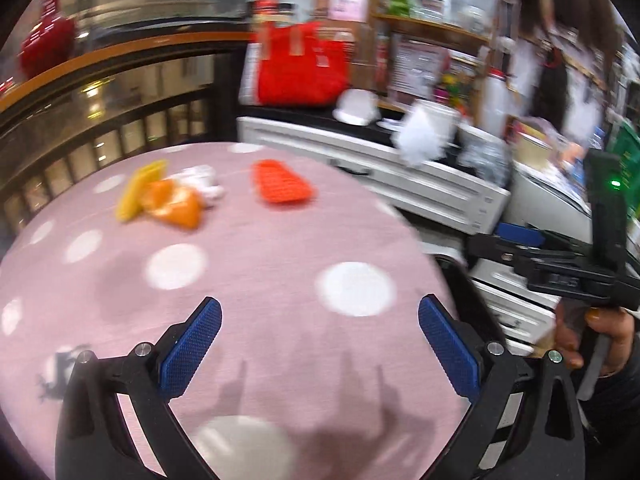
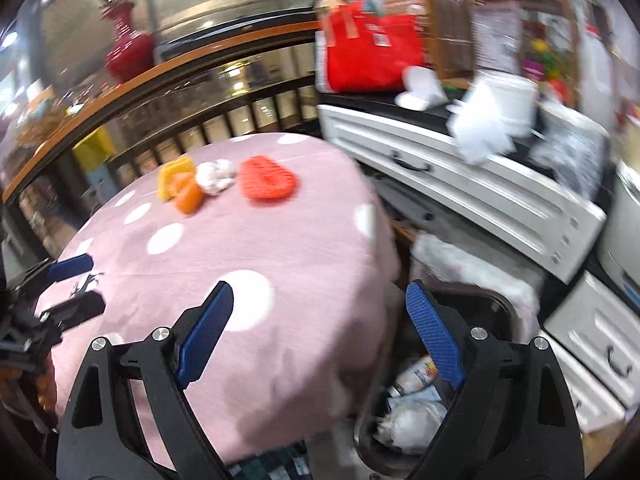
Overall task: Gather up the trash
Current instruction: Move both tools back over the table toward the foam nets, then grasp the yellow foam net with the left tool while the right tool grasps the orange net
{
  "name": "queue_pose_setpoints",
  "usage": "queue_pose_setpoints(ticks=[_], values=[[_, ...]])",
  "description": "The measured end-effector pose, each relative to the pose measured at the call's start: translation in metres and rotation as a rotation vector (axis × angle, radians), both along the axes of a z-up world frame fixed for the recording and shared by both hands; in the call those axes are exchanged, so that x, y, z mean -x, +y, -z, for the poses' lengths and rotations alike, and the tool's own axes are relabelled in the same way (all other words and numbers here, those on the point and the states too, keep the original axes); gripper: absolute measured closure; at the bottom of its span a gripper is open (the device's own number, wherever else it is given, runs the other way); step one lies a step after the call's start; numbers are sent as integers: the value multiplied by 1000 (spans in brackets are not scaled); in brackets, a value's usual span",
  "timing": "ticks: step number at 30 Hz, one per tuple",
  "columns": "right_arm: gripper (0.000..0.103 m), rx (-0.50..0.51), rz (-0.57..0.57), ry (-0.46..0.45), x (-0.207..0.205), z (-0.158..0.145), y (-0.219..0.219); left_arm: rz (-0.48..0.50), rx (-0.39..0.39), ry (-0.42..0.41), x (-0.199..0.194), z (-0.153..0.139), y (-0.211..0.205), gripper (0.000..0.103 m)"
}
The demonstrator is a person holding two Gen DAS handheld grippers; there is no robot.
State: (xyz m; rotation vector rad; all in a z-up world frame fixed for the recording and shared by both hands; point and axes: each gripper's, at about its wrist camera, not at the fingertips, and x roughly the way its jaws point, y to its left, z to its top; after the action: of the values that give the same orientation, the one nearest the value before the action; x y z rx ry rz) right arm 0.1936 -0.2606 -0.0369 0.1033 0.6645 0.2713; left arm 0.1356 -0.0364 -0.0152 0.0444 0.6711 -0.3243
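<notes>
A: Status check. Worktop [image 2: 280,248], pink cloth with white dots. What remains on it?

B: A cluster at the far side: orange peel [image 1: 174,204] touching a yellow piece [image 1: 138,190], a crumpled white wad [image 1: 202,186] just beside them, and a flat red-orange item [image 1: 280,182] a little apart to the right. All blurred; I cannot say for certain that the yellow and red items are trash and not sponges or the like.

A: Bin?

B: Dark bin [image 2: 496,304] on the floor just beside the worktop's right edge, seen from the right wrist view. It already holds crumpled white paper [image 2: 412,420] and what looks like a small printed bottle or wrapper [image 2: 416,372]. So some collection appears done.

A: Fingers?

B: Left gripper [image 1: 320,344]: fingers spread wide, nothing between them, over the near part of the worktop. Right gripper [image 2: 320,332]: fingers also spread, nothing held, over the worktop's edge and the bin's rim.

A: Judgement on progress?

B: Partway. Bin part-filled, both grippers unloaded, four pieces left well away from either gripper. Peel and wad are the clear candidates; each needs a reach across the worktop, a pinch, and a carry to the bin.

A: Risks?

B: Peel and yellow piece touch; a pinch may drag both.
</notes>
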Motion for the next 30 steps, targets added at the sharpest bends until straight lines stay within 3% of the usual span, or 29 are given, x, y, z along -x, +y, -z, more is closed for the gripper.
queue_pose_setpoints(ticks=[9, 14, 24, 30], values=[[16, 105, -178, 3, -44, -8, 86, -190, 28, 25, -30, 3, 97, 6], [16, 155, -214, 34, -82, -3, 116, -236, -16, 10, -56, 3, 132, 10], [17, 218, -197, 104, -164, 11, 137, -219, -177, 58, -163, 24, 157, 32], [27, 283, -200, 130, -201, 22, 149, -174, -250, 87, -215, 41, 155, 41]])
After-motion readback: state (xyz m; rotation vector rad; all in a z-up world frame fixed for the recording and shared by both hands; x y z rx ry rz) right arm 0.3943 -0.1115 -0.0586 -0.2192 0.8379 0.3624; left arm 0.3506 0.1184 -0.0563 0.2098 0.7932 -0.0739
